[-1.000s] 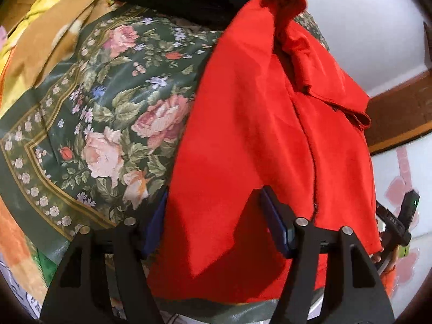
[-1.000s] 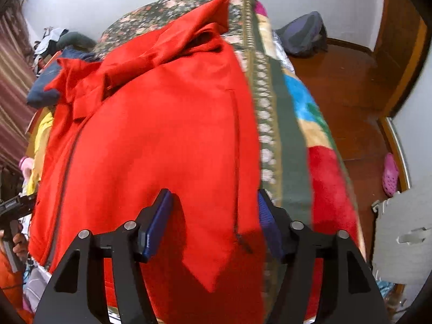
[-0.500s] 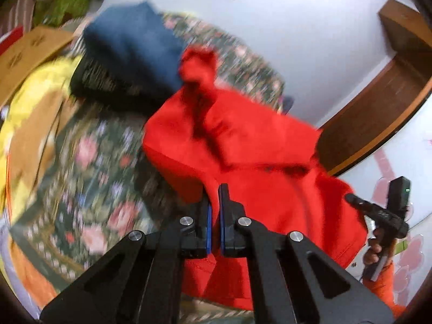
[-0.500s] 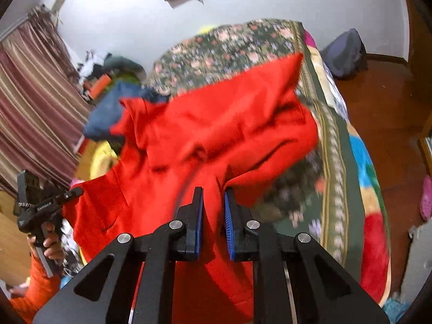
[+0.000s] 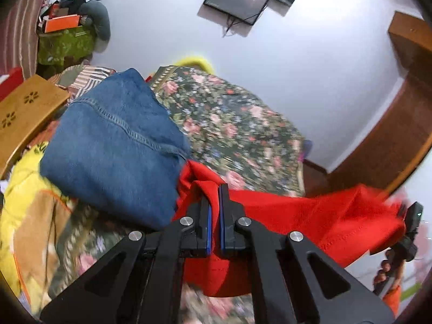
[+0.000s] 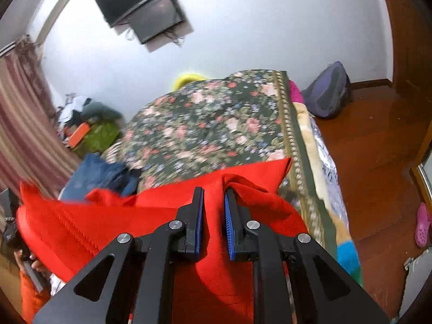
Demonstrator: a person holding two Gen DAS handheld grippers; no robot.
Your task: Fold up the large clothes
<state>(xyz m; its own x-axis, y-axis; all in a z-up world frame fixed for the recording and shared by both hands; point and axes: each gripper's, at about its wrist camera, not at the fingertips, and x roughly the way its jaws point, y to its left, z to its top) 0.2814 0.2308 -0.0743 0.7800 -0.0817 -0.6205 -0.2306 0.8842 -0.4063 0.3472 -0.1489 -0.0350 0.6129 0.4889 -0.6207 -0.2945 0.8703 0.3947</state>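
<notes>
1. The left gripper (image 5: 214, 213) sits at 6 o'clock in the left wrist view. Its 2 blue pads are pressed almost together, and they pinch a fold of the red garment (image 5: 310, 221).
2. The right gripper (image 6: 213, 216) sits at 6 o'clock in the right wrist view. Its pads are close together and pinch a thicker fold of the same red garment (image 6: 108, 224).
3. The red garment hangs between the 2 grippers, held up over the near end of the bed. In the left wrist view it stretches from the pads out toward 3 o'clock. In the right wrist view it stretches toward 9 o'clock.
4. At 4 o'clock in the left wrist view, a hand (image 5: 384, 272) holds the other tool's black handle. An orange sleeve (image 5: 391, 298) shows just below it.
5. A folded blue denim piece (image 5: 116, 151) lies at 9 o'clock in the left wrist view, right beside the red cloth.
6. A yellow cloth (image 5: 24, 197) lies under the denim, toward 8 o'clock.
7. The flowered bed cover (image 6: 205, 124) spreads behind the garment, toward 12 o'clock.
8. A grey backpack (image 6: 328, 94) sits on the wooden floor (image 6: 378, 145) at 2 o'clock in the right wrist view.
9. A pink shoe (image 6: 422, 224) lies at 3 o'clock.
10. Far away, a dark screen (image 6: 151, 13) hangs on the white wall (image 6: 256, 27) at 11 o'clock.
</notes>
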